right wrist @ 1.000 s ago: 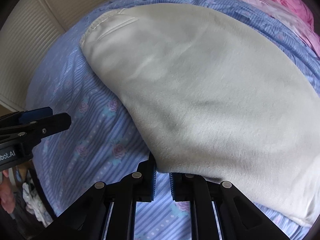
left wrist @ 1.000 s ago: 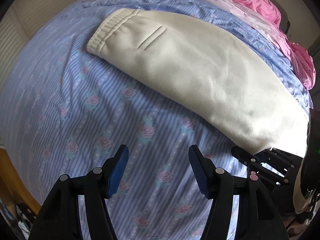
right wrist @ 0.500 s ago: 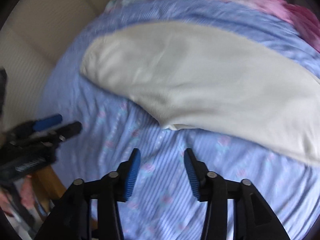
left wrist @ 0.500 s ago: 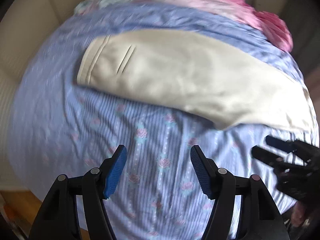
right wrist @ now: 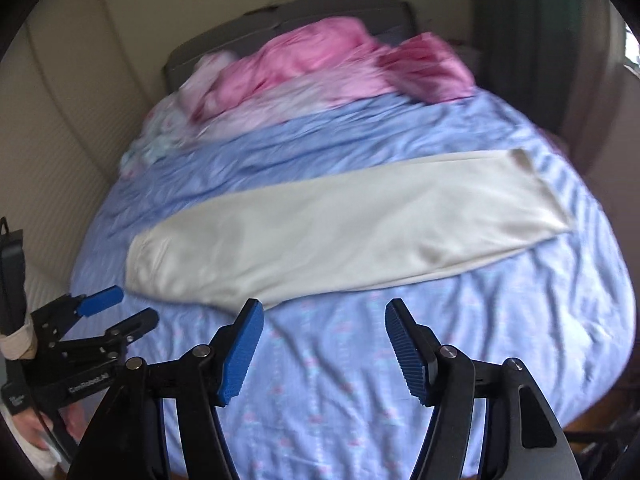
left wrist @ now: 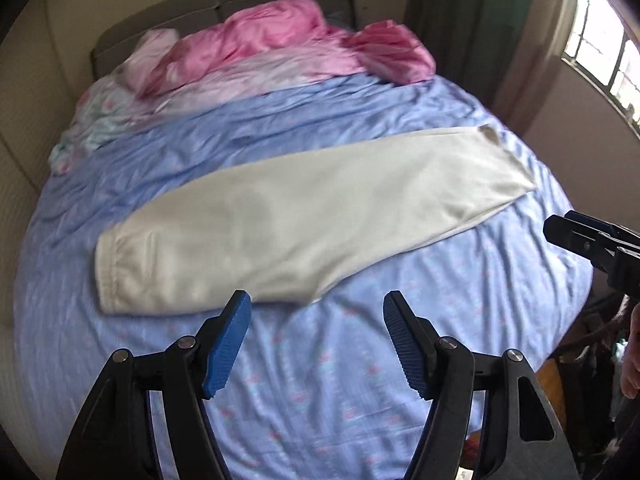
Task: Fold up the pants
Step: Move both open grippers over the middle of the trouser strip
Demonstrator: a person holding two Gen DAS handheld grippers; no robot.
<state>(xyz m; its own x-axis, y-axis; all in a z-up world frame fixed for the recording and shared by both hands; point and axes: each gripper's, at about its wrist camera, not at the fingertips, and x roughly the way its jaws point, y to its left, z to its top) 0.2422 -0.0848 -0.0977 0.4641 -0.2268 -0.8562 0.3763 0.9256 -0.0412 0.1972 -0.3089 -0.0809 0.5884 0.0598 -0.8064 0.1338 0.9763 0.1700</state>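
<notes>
Nearest the left wrist camera, the left gripper (left wrist: 316,340) hung above the foot of the bed with its blue-padded fingers (left wrist: 228,340) spread wide and nothing between them. In the right wrist view the right gripper (right wrist: 324,344) was likewise spread apart and empty, held over the same near stretch of the blue floral-striped bedsheet (right wrist: 340,368). Each tool showed in the other's camera: the right gripper's black tips (left wrist: 580,236) at the far right edge of the left view, and the left gripper (right wrist: 108,316) low on the left of the right view, its fingers parted there too.

Just beyond the fingertips lay the cream pants (left wrist: 288,232), flat on the bedsheet (left wrist: 320,380) and folded lengthwise so that one leg covered the other. They ran as a long band across the bed, the elastic waistband (left wrist: 110,268) toward the left and the leg hems (left wrist: 508,164) toward the right and farther back. Neither gripper touched the fabric; both sat near its front edge but apart from it.

Farther on, the sheet was rumpled into shallow folds. Behind that, a heap of pink bedding (left wrist: 280,44) was bunched against the grey headboard (left wrist: 224,0). A dark green curtain (left wrist: 460,20) hung at the far right beside a bright window (left wrist: 600,48).
</notes>
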